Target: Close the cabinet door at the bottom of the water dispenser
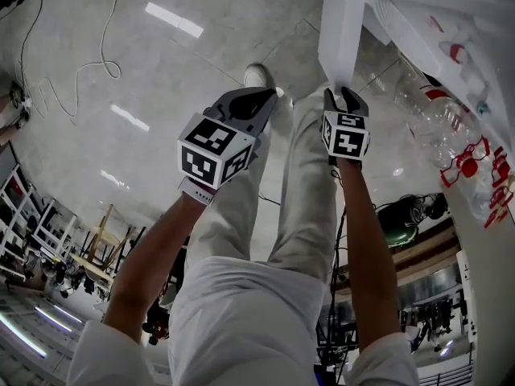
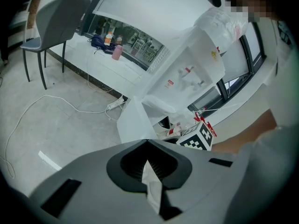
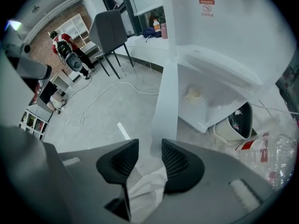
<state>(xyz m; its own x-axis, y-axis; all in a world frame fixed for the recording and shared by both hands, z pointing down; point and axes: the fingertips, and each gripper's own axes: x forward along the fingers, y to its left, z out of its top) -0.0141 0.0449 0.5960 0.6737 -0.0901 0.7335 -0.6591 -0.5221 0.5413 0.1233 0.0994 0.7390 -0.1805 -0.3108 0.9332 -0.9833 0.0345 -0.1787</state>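
Looked like a lab or workshop — glossy tiled floor, loose cable, white shelving racks, grey chair.

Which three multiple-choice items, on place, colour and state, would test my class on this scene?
1. Where is the edge of the cabinet door? A out of view; B between the fingers of the right gripper; C far from both grippers.
2. What colour is the door? A white; B black; C red.
3. How does the door stand? A shut; B taken off; C swung open.
1 B: the right gripper view shows a finger on each side of it. 2 A: its panel is white. 3 C: the cabinet shows its inside.
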